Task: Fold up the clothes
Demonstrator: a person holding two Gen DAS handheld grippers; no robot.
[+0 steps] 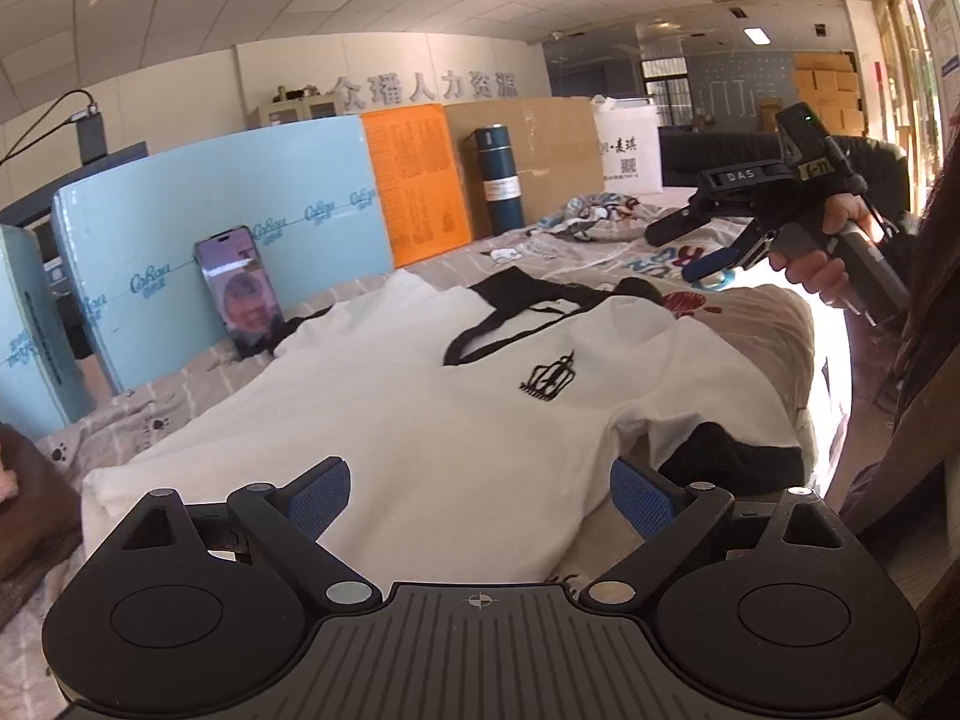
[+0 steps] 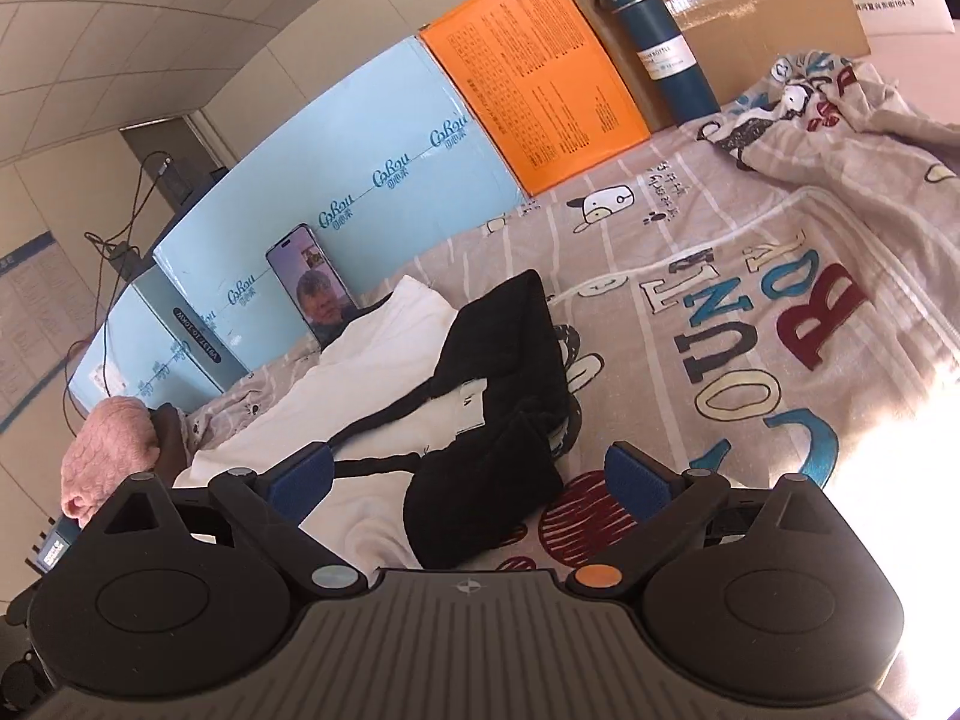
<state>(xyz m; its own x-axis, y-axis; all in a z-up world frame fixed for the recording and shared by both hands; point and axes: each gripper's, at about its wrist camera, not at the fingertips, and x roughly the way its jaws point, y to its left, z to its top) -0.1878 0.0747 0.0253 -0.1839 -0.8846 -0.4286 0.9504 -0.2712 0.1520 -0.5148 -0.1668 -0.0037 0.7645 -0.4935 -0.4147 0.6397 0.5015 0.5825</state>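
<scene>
Printed bedsheet [image 2: 690,252] over bed, boxes [image 1: 252,228] and phone [image 1: 240,291] along far edge.
White shirt [image 1: 390,420] (black trim, crown logo) spread flat mid-sheet. Left gripper [image 1: 480,495] low over its near hem, jaws wide apart, holding nothing. Right gripper [image 2: 468,480] above the collar end, also wide open and empty, raised off the sheet in left view [image 1: 690,249].

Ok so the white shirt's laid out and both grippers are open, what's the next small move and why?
Probably lower the left gripper onto the near black-cuffed sleeve and close on it. The white shirt lies spread out and unfolded, nothing is grasped, and that sleeve sits just ahead of its open fingers.
</scene>
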